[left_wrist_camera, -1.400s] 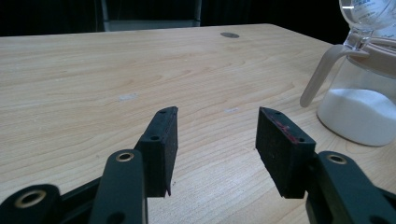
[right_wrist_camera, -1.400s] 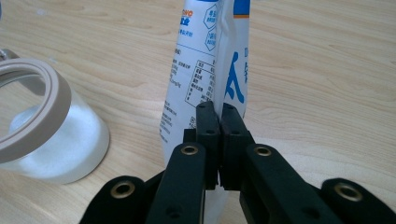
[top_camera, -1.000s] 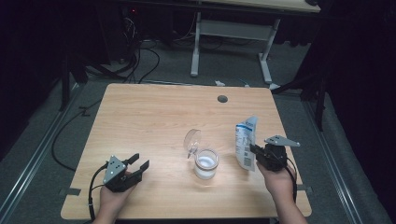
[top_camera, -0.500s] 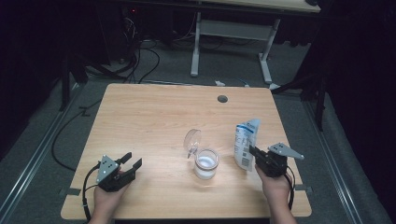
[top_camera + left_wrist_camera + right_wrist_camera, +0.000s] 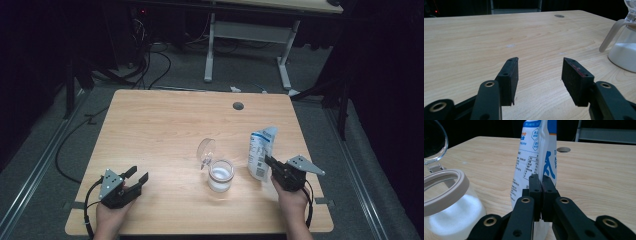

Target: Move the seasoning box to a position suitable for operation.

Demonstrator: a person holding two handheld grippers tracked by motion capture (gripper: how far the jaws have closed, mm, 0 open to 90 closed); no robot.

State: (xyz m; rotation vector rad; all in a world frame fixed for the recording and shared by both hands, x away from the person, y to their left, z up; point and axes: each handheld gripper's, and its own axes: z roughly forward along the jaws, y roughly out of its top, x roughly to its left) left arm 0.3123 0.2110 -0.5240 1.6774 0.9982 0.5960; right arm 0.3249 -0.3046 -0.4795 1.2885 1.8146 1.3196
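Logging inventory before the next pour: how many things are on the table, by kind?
Glass jar, hinged lid open, white powder inside: 1
White and blue pouch, upright, pinched in the right gripper's jaws: 1
Total: 2

Print is seen on one item, the white-and-blue pouch point(image 5: 534, 152) pinched between the jaws of the right gripper point(image 5: 540, 178). Large blue characters sit just above the jaw tips, cut off and not decipherable. A small boxed table of black print lies left of them, too fine to be read. Small white print in the blue top band is blurred. No legible word, brand or number can be made out.
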